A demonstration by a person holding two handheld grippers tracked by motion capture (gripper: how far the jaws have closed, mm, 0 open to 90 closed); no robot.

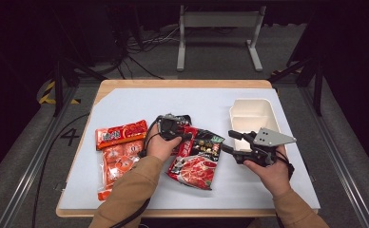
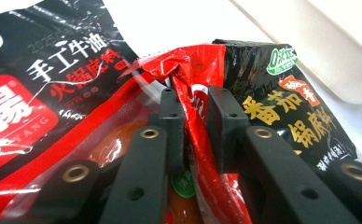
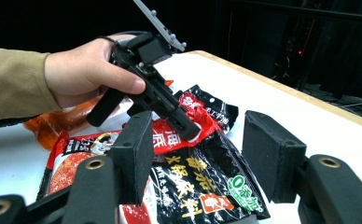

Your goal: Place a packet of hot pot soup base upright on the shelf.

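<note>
Where the high view looks down on the pale blue counter (image 1: 140,102), the left gripper (image 1: 185,136) rests its fingers on the upper edge of a glossy black-and-red pouch (image 1: 197,159) near the middle, with a second black pouch (image 1: 186,118) partly tucked beneath at 12 o'clock. At 9 o'clock lies a crinkled orange-red packet (image 1: 118,154), flat and translucent, close to the counter's left edge. A cream rectangular bin (image 1: 250,116) with rounded corners stands at 2 o'clock, and the right gripper (image 1: 230,141) hovers between it and the pouch; bare counter lies open toward the far edge and along the near edge. In the left gripper view, the two black fingers (image 2: 221,116) pinch a bunched red fold of the pouch (image 2: 272,107) between them, the film wrinkled and shiny; the second pouch (image 2: 44,84) spreads to 10 o'clock, its left side cut off by the frame, and the bin's rim (image 2: 337,56) crosses the corner at 2 o'clock, blurred by glare. In the right gripper view, the matte, blocky fingers (image 3: 135,154) stand moderately apart with nothing gripped, the pouch (image 3: 202,186) lying beyond them; the left gripper (image 3: 191,130) clamps its red top at 12 o'clock, and the hand and tan sleeve hide most of the orange packet (image 3: 53,123).
</note>
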